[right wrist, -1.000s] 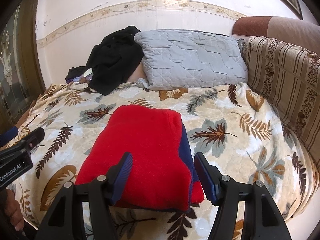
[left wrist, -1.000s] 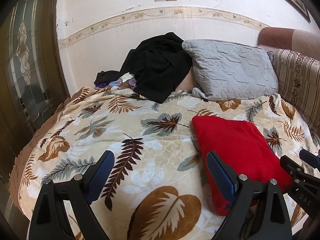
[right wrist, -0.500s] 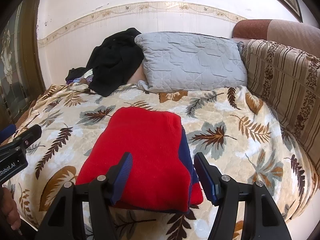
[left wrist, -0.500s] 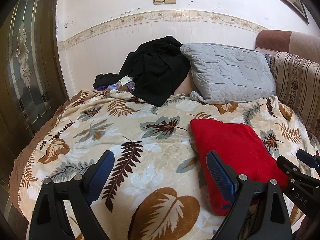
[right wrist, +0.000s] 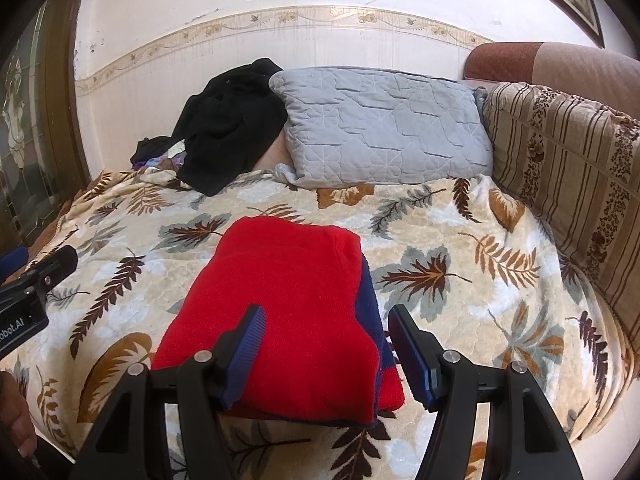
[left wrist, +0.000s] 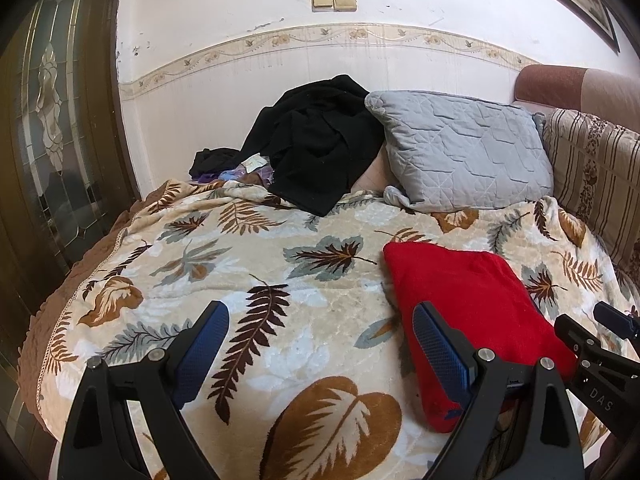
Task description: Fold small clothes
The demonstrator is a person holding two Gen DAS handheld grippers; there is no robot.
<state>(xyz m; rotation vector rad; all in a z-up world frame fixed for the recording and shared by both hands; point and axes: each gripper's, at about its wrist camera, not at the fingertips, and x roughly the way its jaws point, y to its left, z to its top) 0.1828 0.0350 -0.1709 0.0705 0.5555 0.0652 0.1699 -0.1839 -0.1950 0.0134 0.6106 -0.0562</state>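
Observation:
A red garment with a blue edge lies folded flat on the leaf-patterned blanket. It also shows at the right in the left wrist view. My right gripper is open and empty, held above the garment's near end. My left gripper is open and empty over bare blanket, just left of the garment. Each gripper shows at the edge of the other's view.
A grey quilted pillow and a heap of black clothes lie at the back against the wall. A striped cushion lines the right side. A glass-panelled door stands at the left.
Both grippers have drawn back and tilted up slightly, so the garment sits a little lower in both views. The garment has not moved and both grippers stay open.

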